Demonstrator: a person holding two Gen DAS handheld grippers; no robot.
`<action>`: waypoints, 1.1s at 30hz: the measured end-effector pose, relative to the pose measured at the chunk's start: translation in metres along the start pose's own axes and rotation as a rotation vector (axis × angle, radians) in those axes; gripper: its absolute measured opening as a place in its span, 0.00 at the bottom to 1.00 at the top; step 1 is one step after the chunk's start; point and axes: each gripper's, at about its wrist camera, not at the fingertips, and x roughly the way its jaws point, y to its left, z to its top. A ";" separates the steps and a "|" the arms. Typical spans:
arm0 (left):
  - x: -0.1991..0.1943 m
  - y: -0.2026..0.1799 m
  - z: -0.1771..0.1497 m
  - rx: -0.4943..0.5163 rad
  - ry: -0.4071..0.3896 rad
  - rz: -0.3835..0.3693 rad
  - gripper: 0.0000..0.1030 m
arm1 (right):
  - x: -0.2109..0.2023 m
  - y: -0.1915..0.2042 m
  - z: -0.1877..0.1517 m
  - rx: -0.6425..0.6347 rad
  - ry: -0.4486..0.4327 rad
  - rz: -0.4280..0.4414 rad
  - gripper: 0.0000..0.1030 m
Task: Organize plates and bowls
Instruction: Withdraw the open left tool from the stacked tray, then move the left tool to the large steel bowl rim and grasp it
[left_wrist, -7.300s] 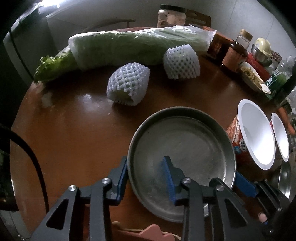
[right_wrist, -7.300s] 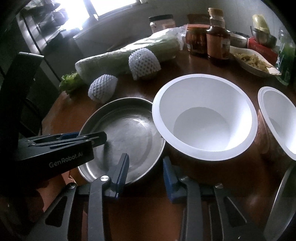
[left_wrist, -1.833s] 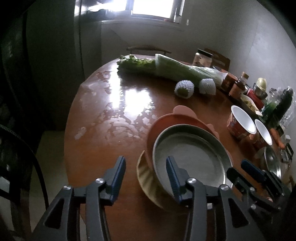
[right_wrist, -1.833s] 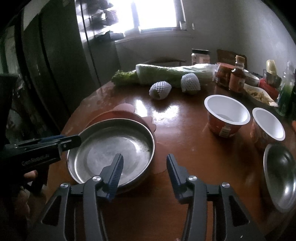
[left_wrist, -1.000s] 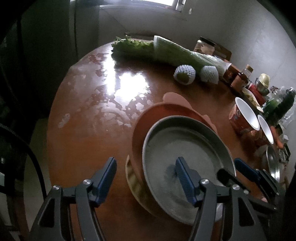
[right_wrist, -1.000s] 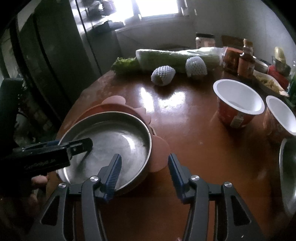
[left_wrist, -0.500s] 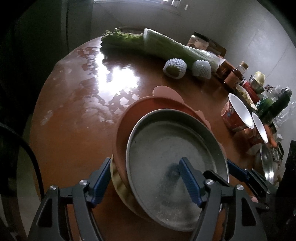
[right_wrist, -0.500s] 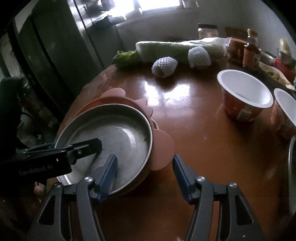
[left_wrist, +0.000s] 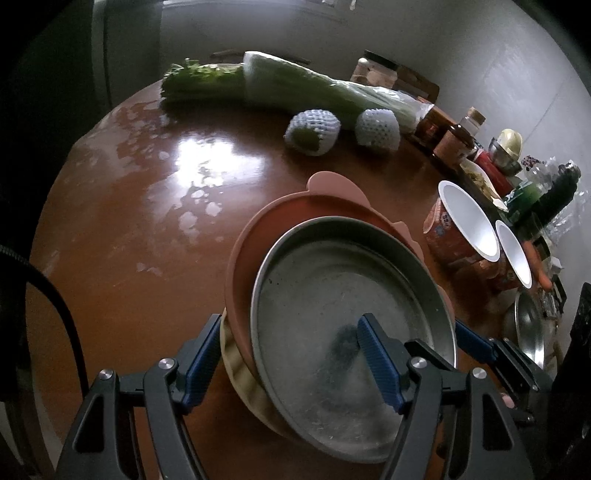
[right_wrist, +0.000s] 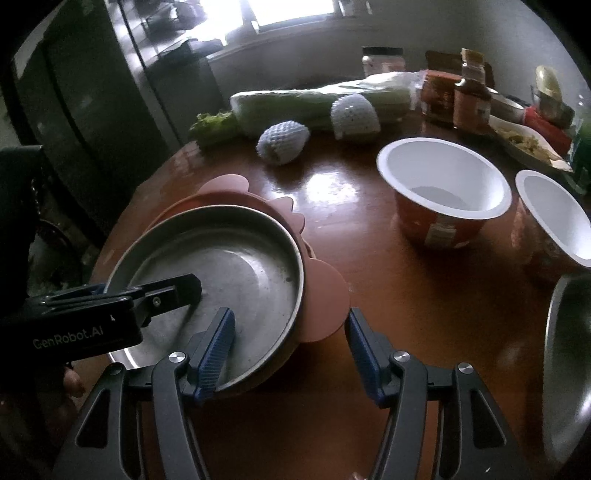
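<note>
On the round brown table (left_wrist: 110, 236) stands 1 stack of 3 dishes: 1 metal plate (left_wrist: 332, 295) on 1 pink plate (left_wrist: 258, 236), on 1 yellowish plate (left_wrist: 236, 373). Beside it stand 2 paper bowls (right_wrist: 443, 184), white inside, and 1 steel bowl (right_wrist: 569, 354). The left gripper (left_wrist: 284, 354) and the right gripper (right_wrist: 288, 343) each straddle the stack's rim, jaws wide, pressing nothing; both have just been opening.

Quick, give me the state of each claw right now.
Left claw: open, straddling the near rims of the stacked plates, gripping nothing.
Right claw: open, straddling the metal pan's rim, gripping nothing.
</note>
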 end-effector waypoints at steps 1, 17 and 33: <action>0.001 -0.002 0.001 0.002 0.000 0.000 0.71 | -0.001 -0.003 0.000 0.002 -0.001 -0.003 0.62; -0.019 -0.011 0.006 0.042 -0.087 0.122 0.69 | -0.019 -0.015 0.010 -0.001 -0.053 -0.038 0.62; -0.060 -0.056 -0.001 0.109 -0.193 0.106 0.69 | -0.072 -0.033 0.006 0.006 -0.188 -0.086 0.62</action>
